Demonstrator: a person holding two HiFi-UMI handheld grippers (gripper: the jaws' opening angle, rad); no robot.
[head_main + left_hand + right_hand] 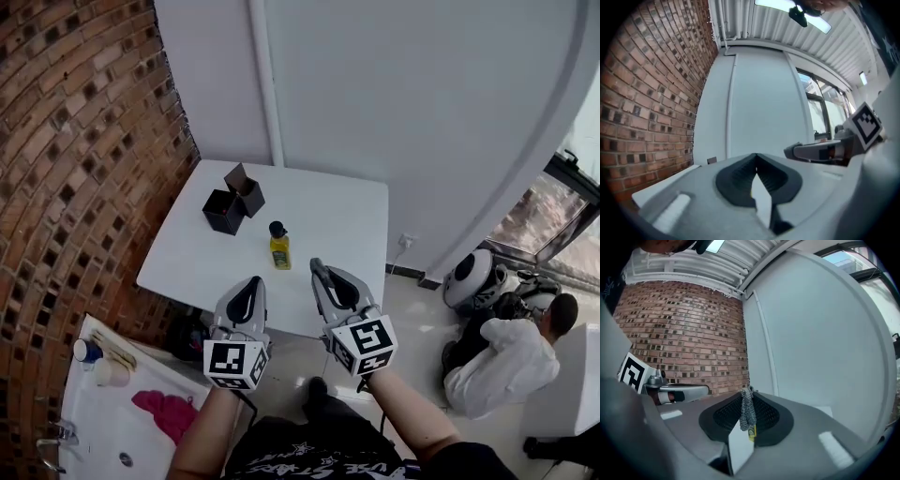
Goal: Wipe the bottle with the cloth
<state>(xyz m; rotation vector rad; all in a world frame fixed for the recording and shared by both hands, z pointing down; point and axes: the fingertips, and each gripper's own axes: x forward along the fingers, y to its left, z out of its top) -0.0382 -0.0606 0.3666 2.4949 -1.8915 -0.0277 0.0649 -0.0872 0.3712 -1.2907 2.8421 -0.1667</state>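
Left tongs (756, 158): closed tip to tip, nothing in them. Right tongs (747, 393): clamped on the grey cloth (748, 412), with only a narrow fold pinched at the tips. Both are held in the air, short of the desk's (337, 211) near edge. The yellow bottle (279, 247) stands upright at 12 o'clock from the tongs, roughly mid-desk, untouched. Two black boxes (232, 201) sit at its 11 o'clock, near but apart.

Risks, my read:
- The bottle is free-standing and looks light, so a one-sided wipe likely shoves or tips it.
- The left tongs need opening before they can brace it; going in closed just knocks it.
- The thin pinch on the cloth could slip out under drag.
- A push toward 11 runs the bottle into the boxes.

Room: bare desk from 1 to 5 o'clock of the bottle, and at 9 too. The brick wall (84, 141) hugs the desk's 9 o'clock edge, and the white wall (422, 112) stands at 12. No lip on the desk edges that I can see, so a sliding bottle goes to the floor (412, 319).
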